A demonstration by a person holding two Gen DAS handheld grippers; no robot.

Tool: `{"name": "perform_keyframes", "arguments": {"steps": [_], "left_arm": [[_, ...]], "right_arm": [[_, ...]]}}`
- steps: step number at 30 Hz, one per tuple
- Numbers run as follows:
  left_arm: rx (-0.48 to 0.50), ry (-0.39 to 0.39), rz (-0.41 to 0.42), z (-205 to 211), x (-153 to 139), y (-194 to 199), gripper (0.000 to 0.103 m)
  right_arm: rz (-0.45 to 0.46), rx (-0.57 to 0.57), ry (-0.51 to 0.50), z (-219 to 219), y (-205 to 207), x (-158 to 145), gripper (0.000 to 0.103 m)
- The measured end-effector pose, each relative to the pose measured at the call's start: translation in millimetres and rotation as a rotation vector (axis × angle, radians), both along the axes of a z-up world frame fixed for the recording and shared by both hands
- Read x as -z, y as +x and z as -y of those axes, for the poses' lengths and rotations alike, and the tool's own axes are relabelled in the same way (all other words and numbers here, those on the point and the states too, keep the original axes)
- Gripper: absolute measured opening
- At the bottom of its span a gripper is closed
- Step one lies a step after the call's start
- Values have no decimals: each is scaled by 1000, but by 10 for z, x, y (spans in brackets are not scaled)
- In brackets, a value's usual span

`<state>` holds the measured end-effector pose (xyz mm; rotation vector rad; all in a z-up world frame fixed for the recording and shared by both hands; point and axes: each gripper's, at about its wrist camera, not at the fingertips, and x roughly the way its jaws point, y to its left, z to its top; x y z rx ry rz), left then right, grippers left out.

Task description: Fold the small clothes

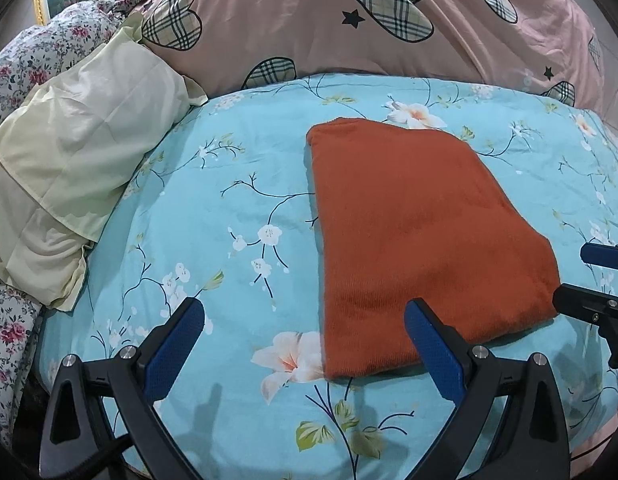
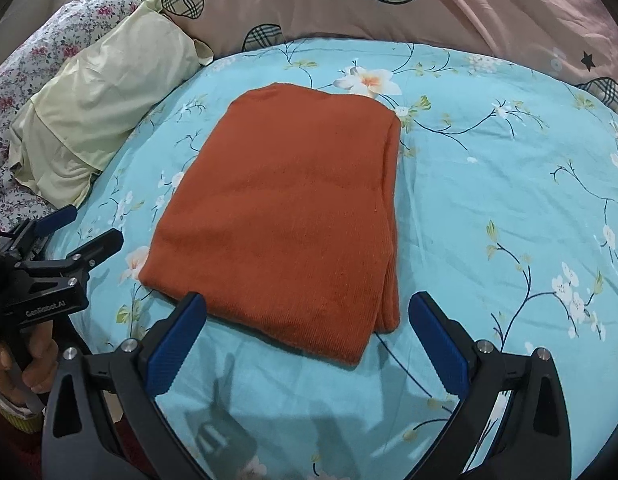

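A rust-orange knit garment [image 1: 421,236] lies folded into a flat rectangle on the light blue floral bedsheet [image 1: 229,200]; it also shows in the right wrist view [image 2: 285,216]. My left gripper [image 1: 305,320] is open and empty, hovering just short of the garment's near left corner. My right gripper [image 2: 307,316] is open and empty, hovering over the garment's near edge. The right gripper shows at the right edge of the left wrist view [image 1: 589,276]. The left gripper shows at the left of the right wrist view [image 2: 81,232].
A pale yellow pillow [image 1: 69,176] lies at the left of the bed. A pink duvet with plaid hearts [image 1: 349,20] is heaped at the back. A floral quilt [image 1: 25,64] lies far left. The sheet [image 2: 509,200] spreads right of the garment.
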<state>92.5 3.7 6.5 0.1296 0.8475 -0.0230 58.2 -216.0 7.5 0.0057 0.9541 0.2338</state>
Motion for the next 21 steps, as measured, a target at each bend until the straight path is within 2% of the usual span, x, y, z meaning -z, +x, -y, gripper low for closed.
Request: {"name": "perform_keyframes", "arguments": {"steps": [21], "left_arm": [[19, -28, 8, 41, -36, -37, 101]], "right_arm": [[-15, -17, -5, -123, 84, 41, 101]]}}
